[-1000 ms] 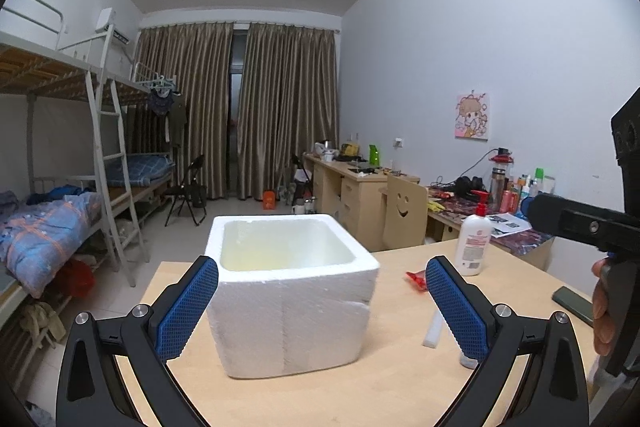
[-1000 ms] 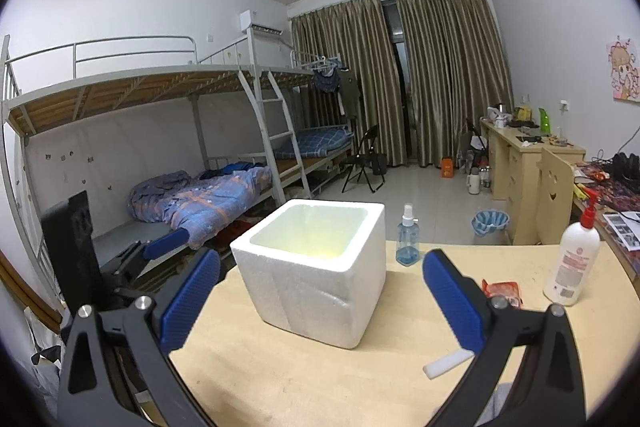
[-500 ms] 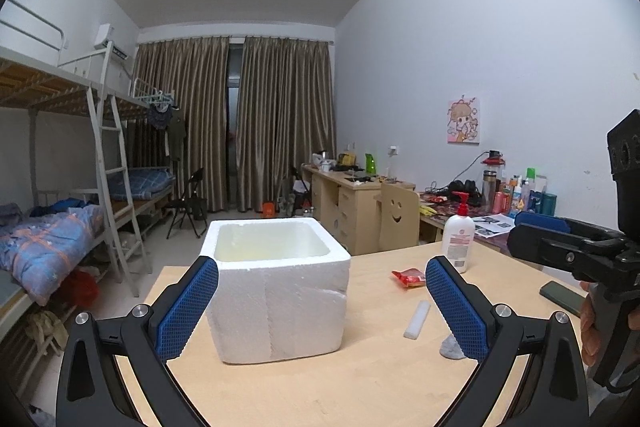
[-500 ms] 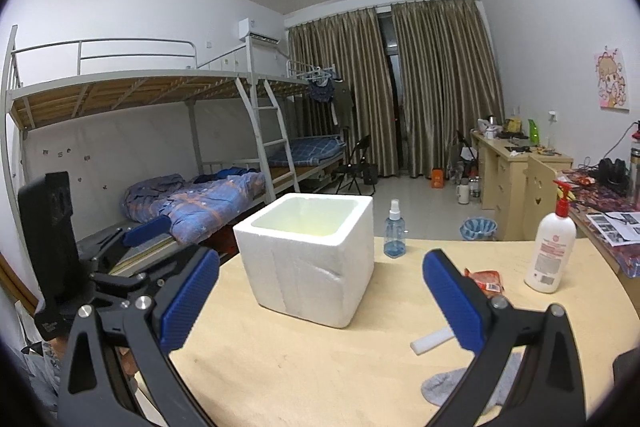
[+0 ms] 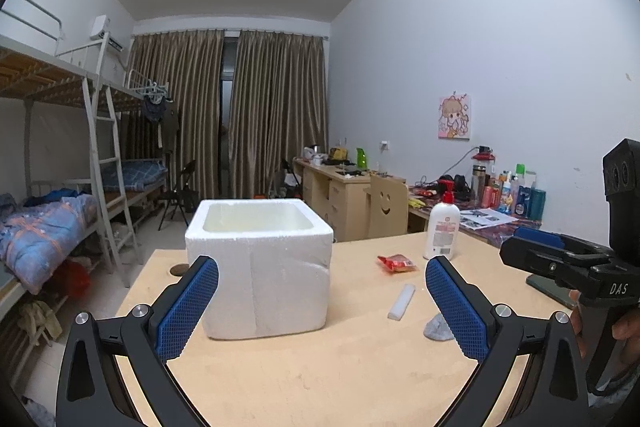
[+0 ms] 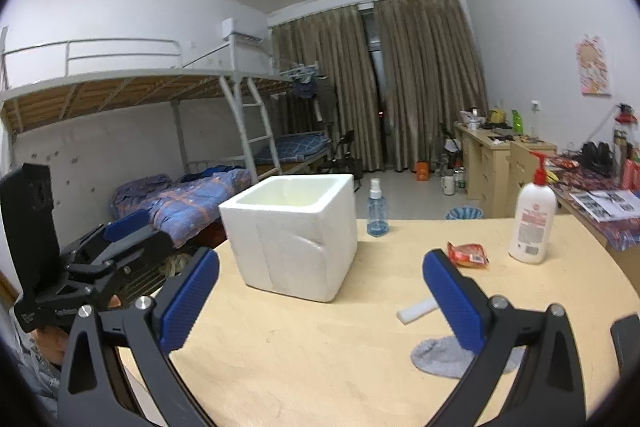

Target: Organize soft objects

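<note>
Both views have drawn back since earlier. Left wrist view: left tongs (image 5: 322, 303) gaping wide, empty; white foam box (image 5: 260, 263) centre on pale wooden surface (image 5: 320, 379); crumpled grey sock (image 5: 438, 329) near right. Right wrist view: right tongs (image 6: 320, 301) wide, empty; sock (image 6: 436, 359) under right finger.

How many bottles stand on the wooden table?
2: a white pump bottle near the right edge and a small blue spray bottle behind the foam box. Others may be hidden.

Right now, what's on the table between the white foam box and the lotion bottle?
A red snack packet lies between the foam box and the lotion bottle, seen in the right wrist view; the left shows it too.
</note>
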A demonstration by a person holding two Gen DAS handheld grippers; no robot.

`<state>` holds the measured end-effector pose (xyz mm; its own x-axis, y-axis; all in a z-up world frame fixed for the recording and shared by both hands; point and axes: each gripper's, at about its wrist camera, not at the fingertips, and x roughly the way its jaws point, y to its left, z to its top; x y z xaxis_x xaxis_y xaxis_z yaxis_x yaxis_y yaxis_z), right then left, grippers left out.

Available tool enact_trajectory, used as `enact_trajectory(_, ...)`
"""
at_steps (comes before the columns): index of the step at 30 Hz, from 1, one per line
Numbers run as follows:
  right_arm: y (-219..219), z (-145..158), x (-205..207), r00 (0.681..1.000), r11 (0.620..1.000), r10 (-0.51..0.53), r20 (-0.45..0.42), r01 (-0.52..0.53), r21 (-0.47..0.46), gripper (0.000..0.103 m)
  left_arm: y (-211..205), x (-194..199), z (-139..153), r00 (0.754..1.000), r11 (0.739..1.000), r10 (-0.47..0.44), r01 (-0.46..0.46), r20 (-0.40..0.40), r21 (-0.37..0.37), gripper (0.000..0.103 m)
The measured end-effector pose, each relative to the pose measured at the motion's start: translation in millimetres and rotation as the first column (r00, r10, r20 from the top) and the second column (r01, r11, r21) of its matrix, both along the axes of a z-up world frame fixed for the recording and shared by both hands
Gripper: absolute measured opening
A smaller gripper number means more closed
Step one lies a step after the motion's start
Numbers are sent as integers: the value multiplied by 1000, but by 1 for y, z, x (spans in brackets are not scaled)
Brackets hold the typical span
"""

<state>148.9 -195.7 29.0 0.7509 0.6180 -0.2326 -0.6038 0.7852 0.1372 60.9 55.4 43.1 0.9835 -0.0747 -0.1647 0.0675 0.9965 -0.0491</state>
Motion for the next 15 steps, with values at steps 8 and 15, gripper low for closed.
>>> enact_trajectory(8,-7,-26,-3,998,997,-57,-36,55,-55,103,-3,-1,-14,1000,1000,-24,24,-14,-19,103)
enact_trajectory(15,-5,-30,2,997,997,-47,-67,42,-63,103,-4,3,-13,999,1000,-22,22,-33,-7,103)
